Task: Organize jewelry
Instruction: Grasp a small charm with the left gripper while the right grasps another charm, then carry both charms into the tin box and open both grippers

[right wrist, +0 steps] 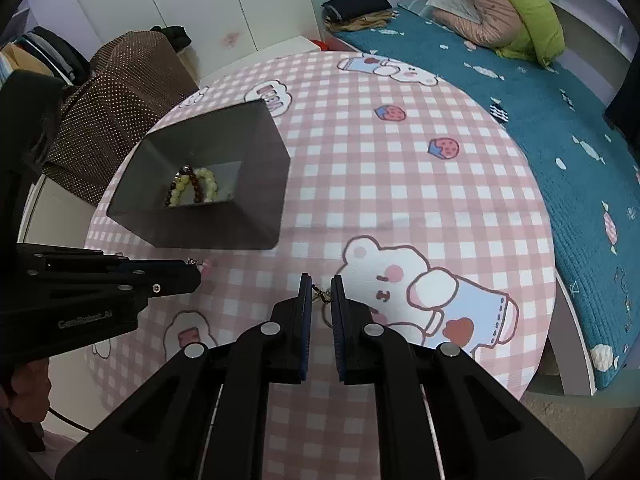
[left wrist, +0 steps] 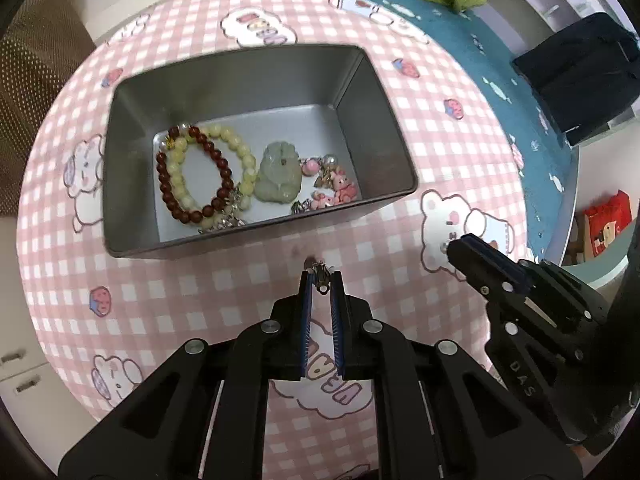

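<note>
A grey metal box [left wrist: 384, 92] stands on the round pink checked table [left wrist: 240, 288]. It holds a dark red bead bracelet [left wrist: 192, 176], a pale yellow bead bracelet [left wrist: 240, 148], a green jade pendant [left wrist: 278, 178] and pink charms [left wrist: 340, 188]. My left gripper [left wrist: 321, 276] is shut on a small metal charm [left wrist: 321, 274] with a pink tip, just in front of the box. My right gripper [right wrist: 321, 280] is shut on a small gold clasp [right wrist: 322, 294] with a thin ring below it. The box also shows in the right wrist view [right wrist: 264, 184].
A bed with a teal cover [right wrist: 560, 128] runs along the table's far and right side, with a pink and green quilt [right wrist: 500, 12] and folded dark clothes [right wrist: 356, 4]. A brown dotted cloth [right wrist: 120, 96] covers something to the left.
</note>
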The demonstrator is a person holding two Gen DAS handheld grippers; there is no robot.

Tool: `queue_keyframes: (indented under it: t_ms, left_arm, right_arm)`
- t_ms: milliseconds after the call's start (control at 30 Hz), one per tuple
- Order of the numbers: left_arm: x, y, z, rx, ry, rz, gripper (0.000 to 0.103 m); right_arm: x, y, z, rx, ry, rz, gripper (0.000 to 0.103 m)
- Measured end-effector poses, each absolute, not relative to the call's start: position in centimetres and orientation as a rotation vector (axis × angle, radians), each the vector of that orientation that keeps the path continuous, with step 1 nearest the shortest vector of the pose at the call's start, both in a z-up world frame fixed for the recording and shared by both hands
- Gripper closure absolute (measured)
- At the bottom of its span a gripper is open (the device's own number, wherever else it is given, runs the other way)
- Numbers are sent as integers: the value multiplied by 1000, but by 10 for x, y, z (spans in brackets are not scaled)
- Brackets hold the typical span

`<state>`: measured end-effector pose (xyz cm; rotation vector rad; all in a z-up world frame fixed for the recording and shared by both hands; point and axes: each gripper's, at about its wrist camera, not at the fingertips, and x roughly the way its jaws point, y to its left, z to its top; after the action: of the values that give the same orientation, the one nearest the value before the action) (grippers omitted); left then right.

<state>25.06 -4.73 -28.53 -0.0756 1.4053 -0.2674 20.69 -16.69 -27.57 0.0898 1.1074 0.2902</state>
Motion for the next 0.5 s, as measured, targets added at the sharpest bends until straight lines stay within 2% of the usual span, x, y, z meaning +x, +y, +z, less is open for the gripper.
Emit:
queue_keyframes:
  t_ms: [500]
  left_arm:
    - [236, -16, -216, -93, 1235, -327, 94]
  right_arm:
    - [207, -142, -224, 45, 970, 316, 95]
